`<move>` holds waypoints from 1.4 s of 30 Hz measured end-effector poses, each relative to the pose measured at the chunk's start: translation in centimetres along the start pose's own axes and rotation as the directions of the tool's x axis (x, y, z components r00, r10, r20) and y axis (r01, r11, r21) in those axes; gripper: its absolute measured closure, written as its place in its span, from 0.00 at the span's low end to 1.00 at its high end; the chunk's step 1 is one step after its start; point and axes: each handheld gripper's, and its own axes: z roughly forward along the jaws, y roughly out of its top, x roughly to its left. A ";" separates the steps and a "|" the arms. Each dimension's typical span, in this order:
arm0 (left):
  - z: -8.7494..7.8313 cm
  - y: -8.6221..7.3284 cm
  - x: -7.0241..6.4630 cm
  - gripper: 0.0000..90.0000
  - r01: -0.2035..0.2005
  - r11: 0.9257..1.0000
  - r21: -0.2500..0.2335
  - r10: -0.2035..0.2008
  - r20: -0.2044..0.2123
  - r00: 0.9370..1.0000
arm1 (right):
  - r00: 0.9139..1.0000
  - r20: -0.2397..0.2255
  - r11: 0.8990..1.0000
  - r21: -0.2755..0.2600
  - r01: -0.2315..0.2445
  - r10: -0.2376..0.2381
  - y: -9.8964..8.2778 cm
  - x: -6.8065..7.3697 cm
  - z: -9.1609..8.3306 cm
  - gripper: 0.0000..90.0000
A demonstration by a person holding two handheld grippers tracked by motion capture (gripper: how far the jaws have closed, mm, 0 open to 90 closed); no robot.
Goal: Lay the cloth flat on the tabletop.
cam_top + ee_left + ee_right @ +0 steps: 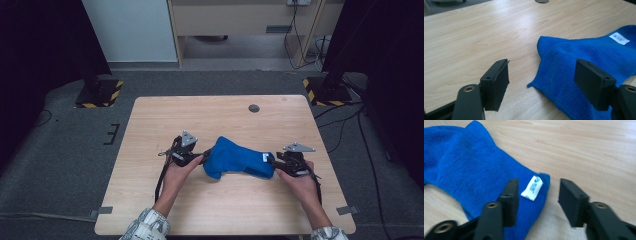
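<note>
A crumpled blue cloth point(235, 157) lies on the wooden table point(215, 117), a little in front of its middle. My left gripper point(202, 158) sits at the cloth's left end, jaws open. In the left gripper view the cloth's corner point(564, 75) lies on the table between the spread jaws of the left gripper point(542, 72), with no pad pressing on it. My right gripper point(272, 161) is at the cloth's right end. In the right gripper view the right gripper point(539, 195) stands open around the cloth's corner point(474, 175), which bears a white label point(532, 188).
A round cable hole point(254, 108) sits near the table's far edge. Two black stands with yellow-striped bases point(99, 94) point(325, 91) rise beyond the far corners. Bare wood surrounds the cloth on all sides.
</note>
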 end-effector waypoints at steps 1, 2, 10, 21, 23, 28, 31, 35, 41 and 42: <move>0.0 -0.2 0.0 0.30 -0.003 1.000 0.006 0.003 0.000 1.000 | 1.000 0.007 1.000 -0.002 0.000 0.000 0.1 0.1 0.2 0.50; 0.0 -0.2 0.0 0.30 -0.003 1.000 0.006 0.003 0.000 1.000 | 1.000 0.018 1.000 0.004 0.006 -0.006 0.2 0.1 0.5 0.49; -0.4 -0.4 -0.1 0.32 0.000 1.000 0.002 0.000 0.007 1.000 | 1.000 0.015 0.999 0.041 0.016 -0.017 0.1 0.2 1.5 0.94; 0.1 -1.0 -0.3 0.37 0.002 1.000 0.023 -0.002 0.000 1.000 | 0.998 -0.051 0.999 0.022 0.029 -0.028 -0.9 0.3 -1.5 0.98; 0.7 -1.3 -0.5 0.38 0.017 0.999 0.042 -0.018 0.018 1.000 | 0.998 -0.049 0.999 0.026 0.030 -0.028 -1.1 0.2 -1.5 0.98; 2.2 -2.3 -1.5 0.39 -0.018 0.995 0.098 0.014 0.035 0.999 | 0.998 -0.049 0.999 0.047 0.027 -0.025 -1.4 -0.1 -1.4 0.98; 2.9 -2.7 -1.9 0.38 -0.049 0.991 0.125 0.049 0.006 0.999 | 0.999 -0.046 0.998 0.054 0.031 -0.029 -1.5 -0.3 -1.4 0.98; 3.2 -3.0 -1.8 0.38 -0.059 0.988 0.143 0.061 -0.010 0.998 | 0.999 -0.038 0.998 0.061 0.034 -0.031 -1.7 -0.7 -1.4 0.98; 2.7 -3.0 -1.1 0.42 -0.040 0.991 0.129 0.042 -0.014 0.999 | 1.000 -0.019 0.998 0.058 0.017 -0.016 -1.8 -1.3 -1.3 0.98; 2.4 -2.7 -1.1 0.44 -0.037 0.994 0.106 0.039 -0.013 0.999 | 1.000 -0.020 0.998 0.056 0.021 -0.020 -1.7 -1.3 -1.3 0.98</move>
